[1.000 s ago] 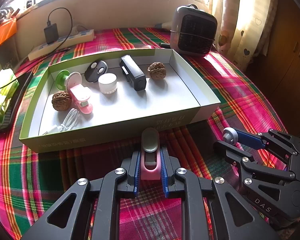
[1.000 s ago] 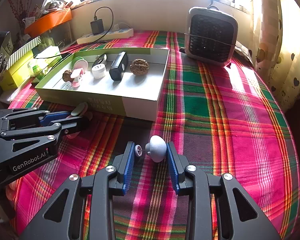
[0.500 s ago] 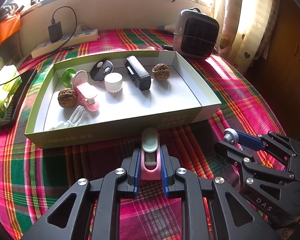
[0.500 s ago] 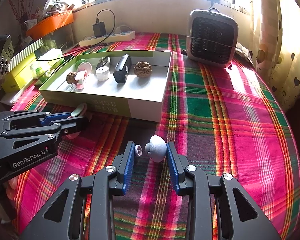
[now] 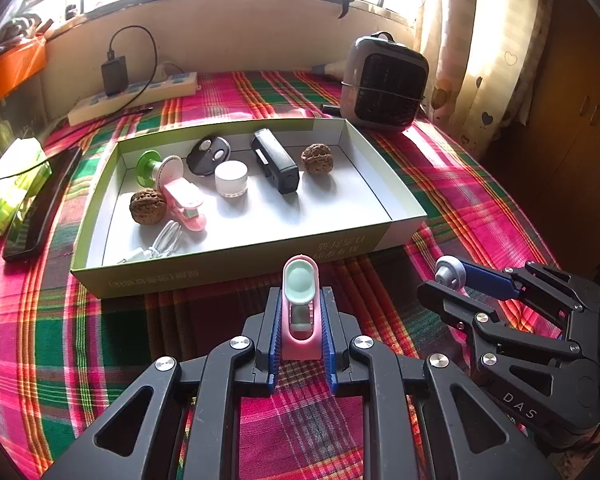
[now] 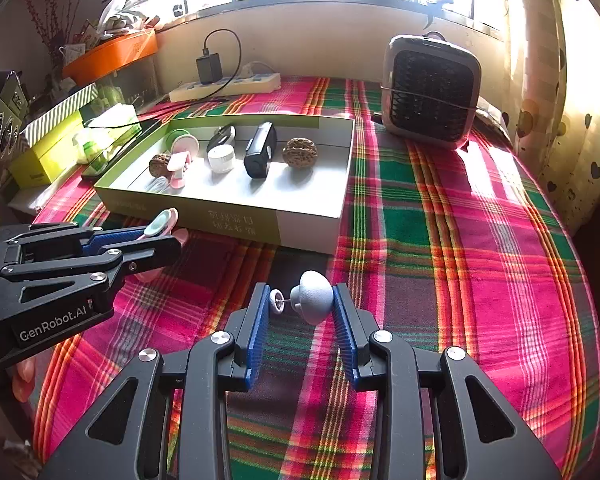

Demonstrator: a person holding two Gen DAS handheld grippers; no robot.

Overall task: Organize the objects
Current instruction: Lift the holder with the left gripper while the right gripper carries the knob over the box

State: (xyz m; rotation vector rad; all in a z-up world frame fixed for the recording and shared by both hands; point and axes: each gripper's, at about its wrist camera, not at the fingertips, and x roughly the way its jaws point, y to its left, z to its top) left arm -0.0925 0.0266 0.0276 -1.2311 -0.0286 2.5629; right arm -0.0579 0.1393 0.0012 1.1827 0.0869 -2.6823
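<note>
Your left gripper (image 5: 300,316) is clamped on a pink clip with a mint pad (image 5: 300,300), held just in front of the green cardboard tray's (image 5: 236,264) near wall. Your right gripper (image 6: 302,306) pinches a grey mushroom-shaped knob (image 6: 314,296) on its pin, off the tray's near right corner. Inside the tray lie two walnuts (image 5: 317,159), a black case (image 5: 275,160), a white jar (image 5: 231,179) and another pink clip (image 5: 184,204).

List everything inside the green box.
Inside the green box: two walnuts, pink clip, green spool, black fob, white jar, black device, white cable. The near wall hides the floor strip behind it.
</note>
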